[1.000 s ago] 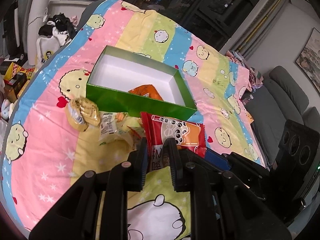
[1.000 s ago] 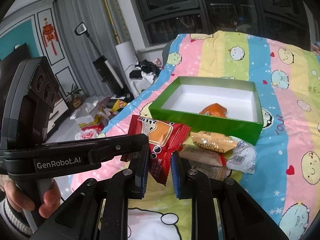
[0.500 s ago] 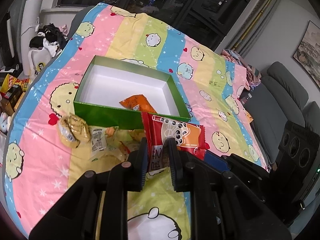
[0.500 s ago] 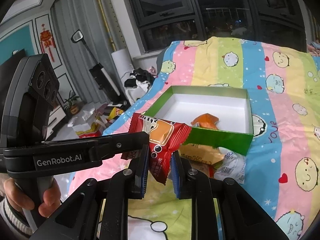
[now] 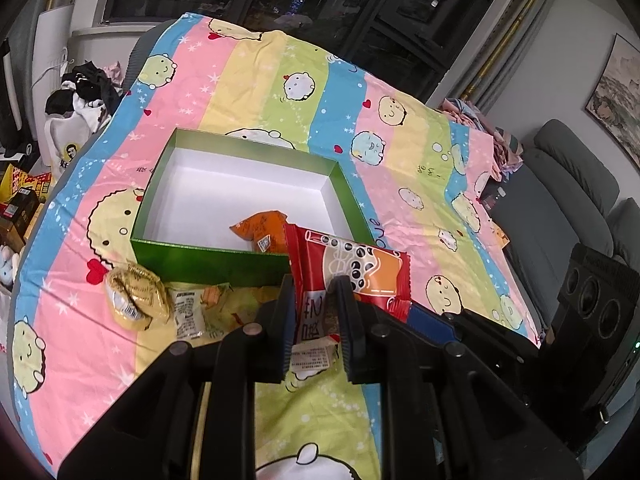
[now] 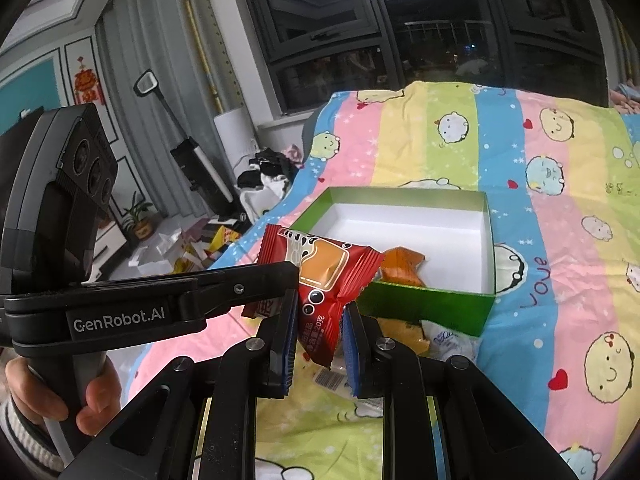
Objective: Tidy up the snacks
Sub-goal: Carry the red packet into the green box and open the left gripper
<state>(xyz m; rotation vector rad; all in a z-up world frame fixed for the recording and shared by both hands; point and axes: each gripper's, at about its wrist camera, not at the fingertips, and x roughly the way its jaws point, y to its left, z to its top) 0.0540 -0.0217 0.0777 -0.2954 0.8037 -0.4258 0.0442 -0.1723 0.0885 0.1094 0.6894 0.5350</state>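
**One packet boxed, one in the air, a heap yet to go**

Striped cartoon bedding covers the bed that fills both views, with dark night windows along the top of each frame and clutter on the floor at the left edge.

Progress looks early. The green box sits open at the centre of the left wrist view, white inside, and holds a single orange packet lying against its near wall; the remainder of its floor is bare. That is the only snack put away so far, as far as the pictures show.

The red snack packet is up off the bedding, just in front of the box's near right corner, and both tools have it. The left hand-held gripper is closed tight on the packet's lower end, its jaws pinching the printed wrapper. The right hand-held gripper is likewise clamped on the red snack packet, seen in the lower centre of the right wrist view, where a hand grips the other tool's handle at the lower left.

Left to do: a gold-wrapped snack and a loose heap of pale packets lie on the bedding right against the box's near wall, outside it. Judging by this, most of the sorting remains.
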